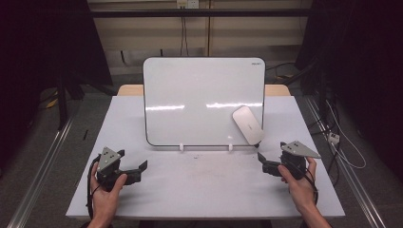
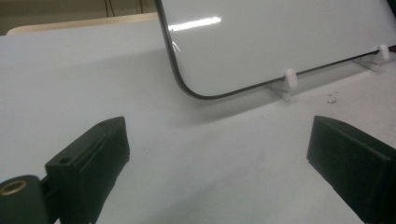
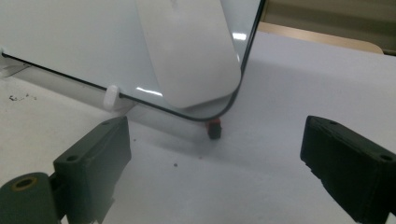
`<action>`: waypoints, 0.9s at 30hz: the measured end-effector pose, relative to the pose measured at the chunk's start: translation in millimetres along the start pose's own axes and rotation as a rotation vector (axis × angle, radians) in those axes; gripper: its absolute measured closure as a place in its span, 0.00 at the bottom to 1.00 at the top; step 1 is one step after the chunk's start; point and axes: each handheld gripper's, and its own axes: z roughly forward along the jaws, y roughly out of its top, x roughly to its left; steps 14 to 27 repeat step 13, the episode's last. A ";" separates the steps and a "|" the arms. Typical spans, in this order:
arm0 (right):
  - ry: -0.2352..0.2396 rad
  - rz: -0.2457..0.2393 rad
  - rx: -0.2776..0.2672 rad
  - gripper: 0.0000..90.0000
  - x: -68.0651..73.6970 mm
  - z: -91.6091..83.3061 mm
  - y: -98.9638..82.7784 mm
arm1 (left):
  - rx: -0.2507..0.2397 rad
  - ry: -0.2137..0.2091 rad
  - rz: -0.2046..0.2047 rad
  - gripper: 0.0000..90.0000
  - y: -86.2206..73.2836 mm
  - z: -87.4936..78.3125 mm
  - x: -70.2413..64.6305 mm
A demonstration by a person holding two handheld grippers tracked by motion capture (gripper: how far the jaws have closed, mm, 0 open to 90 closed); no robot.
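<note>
**Now lining up on the eraser stuck to the whiteboard**

Right now my right gripper (image 1: 263,158) sits low over the counter (image 1: 199,190), jaws spread with nothing between them, aimed at the lower right corner of the whiteboard (image 1: 190,95). The white eraser (image 1: 247,124) clings flat to the board there, tilted, its lower end close to the board's dark rim. From the right gripper view, the eraser (image 3: 189,51) looks smooth and rounded, probably light and stiff. I judge its glossy top would slip under my pads, so the long side edges are the place to pinch. The board leans on small white pegs (image 2: 291,79) and may rock or slide if I push, so any pull should be gentle.

My left gripper (image 1: 130,170) rests near the board's lower left corner, jaws wide apart and empty.

A small dark red-topped bit (image 3: 214,128) sits under the corner. No containers are in view.
</note>
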 end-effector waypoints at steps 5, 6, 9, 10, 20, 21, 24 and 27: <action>-0.011 0.022 -0.020 0.09 -0.4 -5.6 -12.2 | 0.003 0.006 -0.007 0.06 -0.9 0.3 2.8; -0.013 0.026 -0.025 0.09 -0.2 -6.2 -13.6 | 0.003 0.006 -0.010 0.06 -0.8 0.4 3.5; -0.007 0.042 -0.030 0.08 -1.0 -6.2 -15.8 | -0.002 0.007 -0.018 0.06 -0.6 0.0 4.0; -0.011 0.046 -0.025 0.08 -1.1 -5.5 -16.7 | -0.004 0.006 -0.021 0.06 -0.9 -0.4 4.0; -0.006 0.032 -0.003 0.08 -0.2 -2.5 -17.4 | 0.007 0.016 -0.022 0.06 -1.2 -1.7 3.9; -0.006 0.032 -0.003 0.08 -0.2 -2.5 -17.4 | 0.007 0.016 -0.022 0.06 -1.2 -1.7 3.9; -0.006 0.032 -0.003 0.08 -0.2 -2.5 -17.4 | 0.007 0.016 -0.022 0.06 -1.2 -1.7 3.9; -0.006 0.032 -0.003 0.08 -0.2 -2.5 -17.4 | 0.007 0.016 -0.022 0.06 -1.2 -1.7 3.9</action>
